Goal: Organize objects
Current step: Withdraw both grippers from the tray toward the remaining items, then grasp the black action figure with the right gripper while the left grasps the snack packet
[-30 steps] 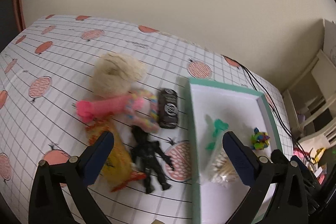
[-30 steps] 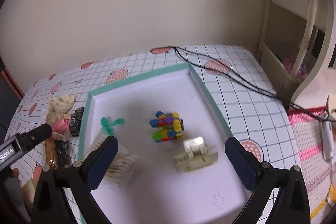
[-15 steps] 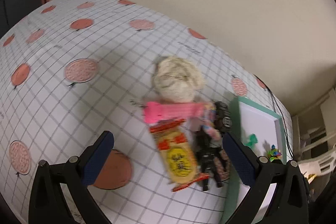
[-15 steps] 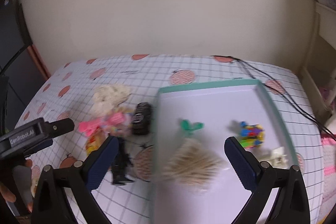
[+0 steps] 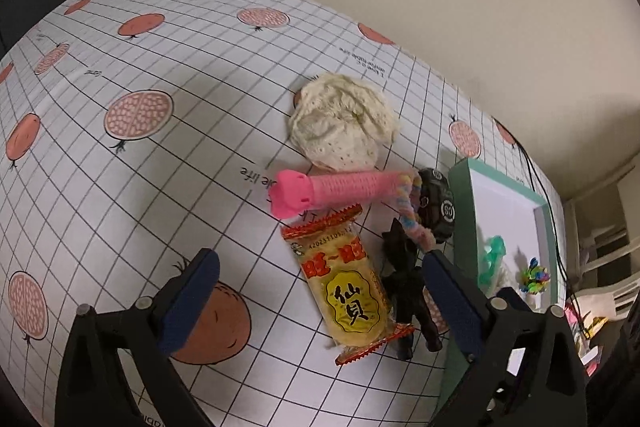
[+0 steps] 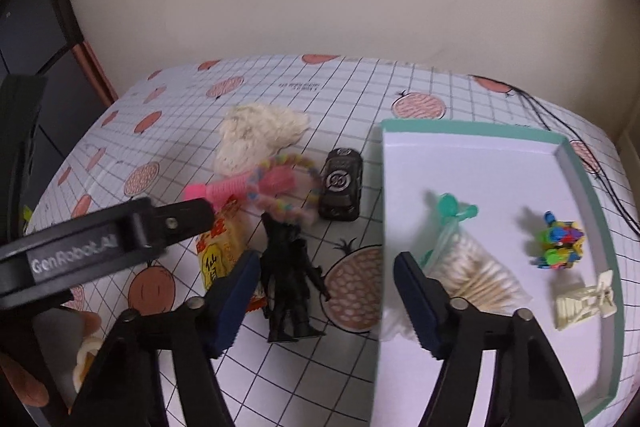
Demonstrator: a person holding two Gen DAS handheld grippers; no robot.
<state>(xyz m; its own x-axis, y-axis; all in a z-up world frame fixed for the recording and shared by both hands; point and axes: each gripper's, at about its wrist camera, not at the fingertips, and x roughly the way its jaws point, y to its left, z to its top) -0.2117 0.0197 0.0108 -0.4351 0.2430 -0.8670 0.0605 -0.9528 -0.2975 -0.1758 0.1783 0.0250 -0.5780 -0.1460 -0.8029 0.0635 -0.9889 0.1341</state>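
The black action figure (image 6: 290, 281) lies on the bench (image 5: 120, 167) in a cluster of loose things, just left of the teal-rimmed tray (image 6: 460, 129). Beside it lie a yellow rice-cracker packet (image 5: 344, 283), a pink toy (image 5: 320, 187) with a pastel beaded loop (image 6: 280, 187), a black toy car (image 6: 342, 189) and a cream knitted cloth (image 5: 340, 119). Inside the tray rest a bag of cotton swabs (image 6: 476, 275), a multicoloured block toy (image 6: 560, 245) and a cream hair clip (image 6: 584, 301). The left gripper (image 5: 320, 291) hovers over the packet with jaws wide apart, holding nothing. The right gripper (image 6: 326, 293) hangs above the figure and the tray's left rim, jaws likewise apart and empty.
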